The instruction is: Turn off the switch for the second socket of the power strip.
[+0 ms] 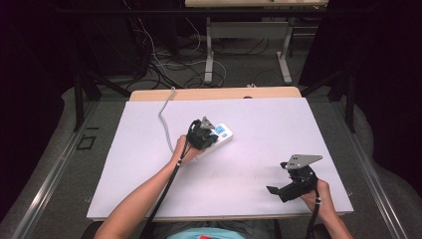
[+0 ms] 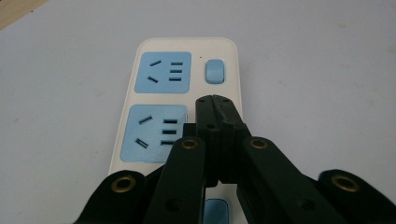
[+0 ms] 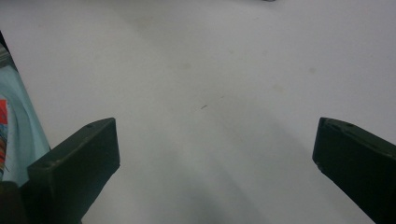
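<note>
Left gripper view has my left fingers point(image 2: 215, 103) pressed together over the power strip point(image 2: 180, 93) mid-table just short of its blue switch point(image 2: 215, 71), so a crooked push may skid it, while my right fingers point(image 3: 212, 154) idle, spread wide.

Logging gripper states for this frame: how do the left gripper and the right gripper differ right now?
The left gripper has its jaws closed together, while the right gripper has them spread wide. The left gripper sits over the white power strip, tips near its blue switch; the right gripper hangs over bare table, away from it. Both are black, hand-held and cabled.
</note>
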`<state>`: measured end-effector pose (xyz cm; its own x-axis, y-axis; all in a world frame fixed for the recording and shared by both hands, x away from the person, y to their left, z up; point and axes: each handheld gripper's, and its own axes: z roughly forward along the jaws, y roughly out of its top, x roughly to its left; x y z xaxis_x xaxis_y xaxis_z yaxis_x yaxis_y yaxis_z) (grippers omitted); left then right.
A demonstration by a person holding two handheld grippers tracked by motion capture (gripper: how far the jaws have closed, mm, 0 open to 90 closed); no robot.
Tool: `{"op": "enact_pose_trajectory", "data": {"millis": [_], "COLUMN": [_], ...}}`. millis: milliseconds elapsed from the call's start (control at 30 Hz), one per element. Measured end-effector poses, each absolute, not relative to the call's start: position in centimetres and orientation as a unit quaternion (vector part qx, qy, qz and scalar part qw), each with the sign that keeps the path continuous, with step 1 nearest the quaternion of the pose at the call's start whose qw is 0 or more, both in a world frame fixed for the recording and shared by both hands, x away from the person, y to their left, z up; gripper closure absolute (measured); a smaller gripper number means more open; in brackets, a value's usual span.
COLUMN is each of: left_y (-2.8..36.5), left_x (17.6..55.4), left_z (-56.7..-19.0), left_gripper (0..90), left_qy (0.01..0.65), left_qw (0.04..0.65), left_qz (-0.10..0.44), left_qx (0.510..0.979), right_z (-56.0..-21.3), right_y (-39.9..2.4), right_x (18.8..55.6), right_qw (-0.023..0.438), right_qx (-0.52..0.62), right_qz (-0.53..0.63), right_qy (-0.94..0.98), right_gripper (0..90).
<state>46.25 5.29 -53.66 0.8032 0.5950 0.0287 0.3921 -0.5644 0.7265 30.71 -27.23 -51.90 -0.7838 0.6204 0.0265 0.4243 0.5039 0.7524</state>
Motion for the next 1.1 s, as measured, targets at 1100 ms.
{"op": "enact_pose_trajectory", "data": {"millis": [1100], "left_y": [5.06], "left_x": [46.1], "left_z": [-53.24], "left_gripper": [90.0], "left_qy": [0.294], "left_qw": [0.374], "left_qz": [0.137], "left_qx": [0.869], "right_z": [-51.91], "right_y": [-27.1], "right_x": [30.62], "right_qw": [0.125], "right_qx": [0.307], "right_qz": [0.393], "right_qy": [0.858], "right_gripper": [0.3]}}
